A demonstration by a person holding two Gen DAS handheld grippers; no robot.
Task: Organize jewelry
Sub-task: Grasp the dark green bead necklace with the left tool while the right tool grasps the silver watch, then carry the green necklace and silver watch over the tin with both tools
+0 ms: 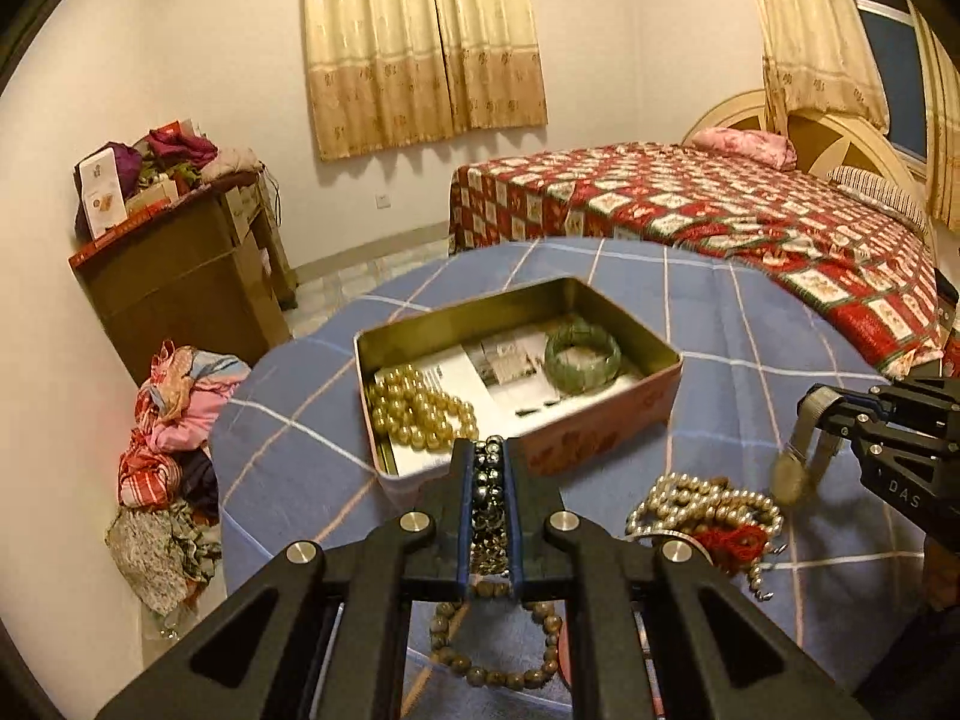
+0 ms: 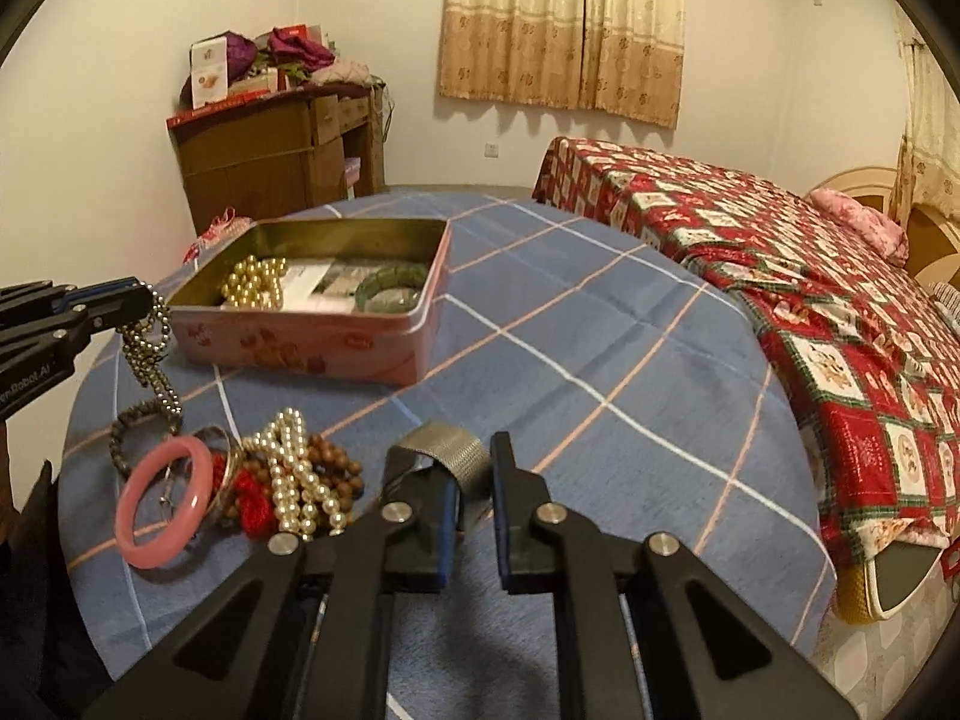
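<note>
Surface: blue checked cloth (image 2: pixel 600 324).
Left gripper (image 1: pixel 490 450): clamped on dark bead strand (image 1: pixel 489 480); tin (image 1: pixel 630 426) directly ahead, nearer.
Right gripper (image 2: pixel 474 480): pinching watch band (image 2: pixel 456 450); tin up-left.

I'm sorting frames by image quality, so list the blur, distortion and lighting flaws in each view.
Left wrist view: strong fisheye bending, dark corner vignette, warm dim light; the watch under the right gripper is motion-blurred. Right wrist view: same curved edges and vignette; the tin and the pink bangle look sharp.
</note>
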